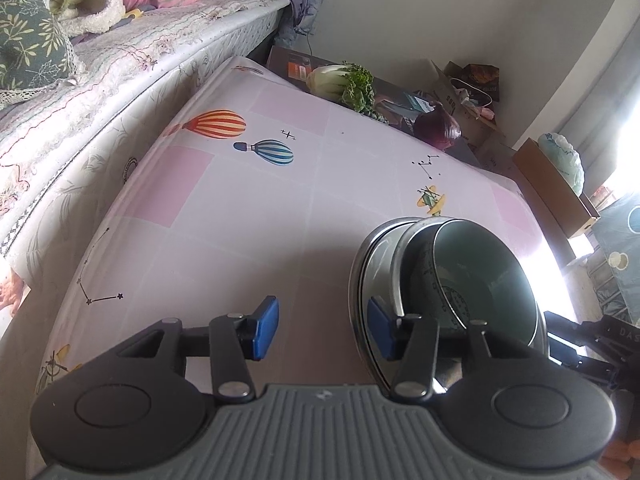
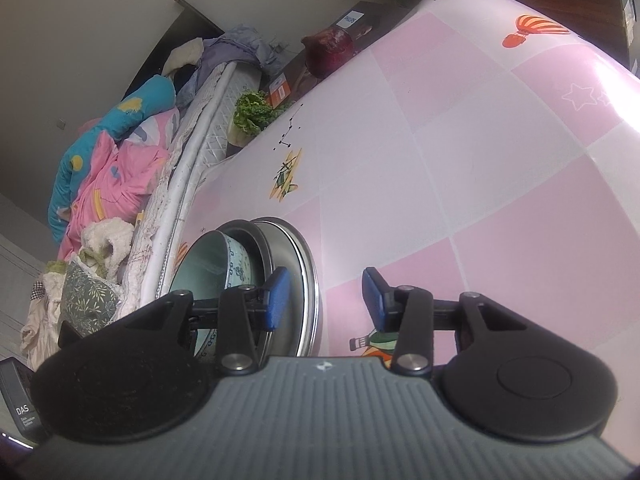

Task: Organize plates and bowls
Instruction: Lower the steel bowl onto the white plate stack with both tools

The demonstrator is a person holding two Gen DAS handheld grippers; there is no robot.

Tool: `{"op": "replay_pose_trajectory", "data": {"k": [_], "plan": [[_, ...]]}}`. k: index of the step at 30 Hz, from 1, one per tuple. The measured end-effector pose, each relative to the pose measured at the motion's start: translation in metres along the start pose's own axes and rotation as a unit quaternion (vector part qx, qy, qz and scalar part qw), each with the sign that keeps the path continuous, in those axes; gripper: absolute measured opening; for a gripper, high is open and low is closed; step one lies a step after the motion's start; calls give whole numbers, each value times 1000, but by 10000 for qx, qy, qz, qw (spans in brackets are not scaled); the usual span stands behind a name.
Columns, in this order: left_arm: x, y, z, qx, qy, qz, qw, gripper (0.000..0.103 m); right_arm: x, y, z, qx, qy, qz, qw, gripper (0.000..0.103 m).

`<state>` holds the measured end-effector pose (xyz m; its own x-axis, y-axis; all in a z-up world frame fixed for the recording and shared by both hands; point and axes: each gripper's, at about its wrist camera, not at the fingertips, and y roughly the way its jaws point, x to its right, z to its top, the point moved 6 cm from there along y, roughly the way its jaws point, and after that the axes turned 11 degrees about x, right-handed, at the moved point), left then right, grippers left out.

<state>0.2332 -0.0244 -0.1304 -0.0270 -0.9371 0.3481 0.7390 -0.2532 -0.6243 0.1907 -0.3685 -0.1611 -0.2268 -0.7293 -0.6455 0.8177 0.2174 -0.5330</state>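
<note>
A stack stands on the pink patterned table [image 1: 260, 208]: a steel plate [image 1: 366, 276] at the bottom, a steel bowl [image 1: 404, 264] on it, and a pale green ceramic bowl [image 1: 484, 276] with blue pattern inside. The stack shows in the right wrist view too, with the ceramic bowl [image 2: 216, 264] and steel plate [image 2: 304, 272]. My left gripper [image 1: 324, 330] is open and empty, its right fingertip [image 1: 378, 330] beside the plate's rim. My right gripper [image 2: 326, 300] is open and empty, its left fingertip [image 2: 278, 298] in front of the stack.
A bed [image 1: 100, 80] with bedding runs along the table's left side. A leafy cabbage [image 1: 340, 84] and a purple cabbage [image 1: 438, 126] lie beyond the far edge, with boxes [image 1: 552, 184] at the right. The table [image 2: 480, 160] stretches far to the right.
</note>
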Motion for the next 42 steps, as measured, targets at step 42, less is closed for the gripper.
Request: {"op": "replay_pose_trajectory", "data": {"k": [42], "plan": [[17,19,-5,-499,-178,-832,9951,49,-17,16,-15,-506,-25,232,9984,51]]}}
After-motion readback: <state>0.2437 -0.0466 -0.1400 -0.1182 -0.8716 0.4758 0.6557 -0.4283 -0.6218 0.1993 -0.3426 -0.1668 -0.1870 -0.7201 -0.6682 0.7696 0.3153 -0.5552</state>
